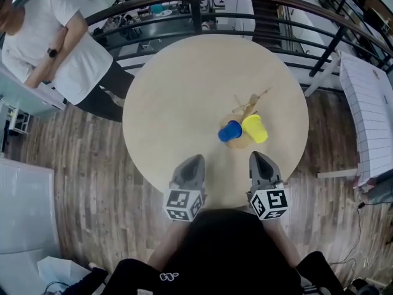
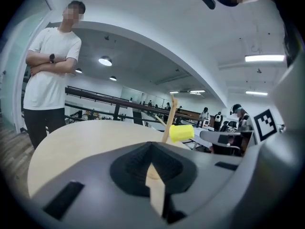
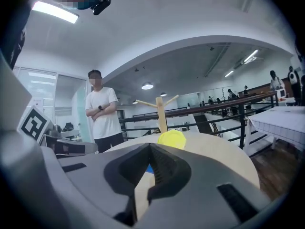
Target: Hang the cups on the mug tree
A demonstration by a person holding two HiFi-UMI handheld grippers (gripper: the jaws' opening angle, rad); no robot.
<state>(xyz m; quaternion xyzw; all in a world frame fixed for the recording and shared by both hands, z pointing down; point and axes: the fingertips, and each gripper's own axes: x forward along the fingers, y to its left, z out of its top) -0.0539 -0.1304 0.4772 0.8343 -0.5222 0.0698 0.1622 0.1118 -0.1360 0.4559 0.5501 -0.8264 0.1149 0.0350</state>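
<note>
On the round table [image 1: 166,103] stands a wooden mug tree [image 1: 249,106] with bare upper pegs. A yellow cup [image 1: 255,128] and a blue cup [image 1: 230,131] sit low on it, side by side, on the side nearest me. In the left gripper view the yellow cup [image 2: 181,132] lies sideways against the post [image 2: 170,118]. The right gripper view shows the yellow cup [image 3: 172,139] bottom-on, with a sliver of blue cup [image 3: 149,168] behind the jaws. My left gripper [image 1: 191,161] and right gripper [image 1: 258,157] hover at the table's near edge, both shut and empty.
A person in a white T-shirt [image 1: 55,48] stands with arms crossed beyond the table's left side. A dark railing [image 1: 245,5] curves behind the table. A white table [image 1: 368,109] stands at the right. My legs [image 1: 227,251] fill the bottom of the head view.
</note>
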